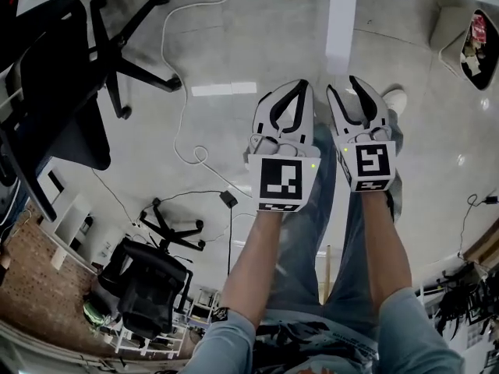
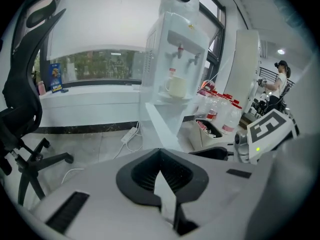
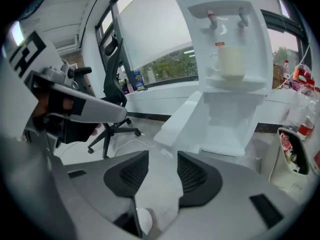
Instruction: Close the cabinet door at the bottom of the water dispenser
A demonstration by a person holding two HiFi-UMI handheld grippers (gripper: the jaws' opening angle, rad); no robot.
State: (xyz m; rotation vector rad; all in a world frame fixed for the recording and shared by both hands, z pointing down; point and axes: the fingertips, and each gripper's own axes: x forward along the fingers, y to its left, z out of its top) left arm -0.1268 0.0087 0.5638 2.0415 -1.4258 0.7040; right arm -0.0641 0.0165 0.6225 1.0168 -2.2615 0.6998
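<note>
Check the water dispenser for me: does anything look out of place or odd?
Yes: the cabinet door at the bottom of the water dispenser stands swung open, angled out to the left in the right gripper view. The mug on the dispenser stands upright, and no spill shows.

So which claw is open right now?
The right claw: its dark pads stand apart with nothing between them. The left claw has its pads pressed together.

White water dispenser [image 3: 231, 44] stands upright. The cabinet door [image 3: 181, 118] at the dispenser's base is a plain white panel, standing open. It is swung well out from the dispenser's front, toward the left in the right gripper view, leaving the lower compartment exposed.
</note>
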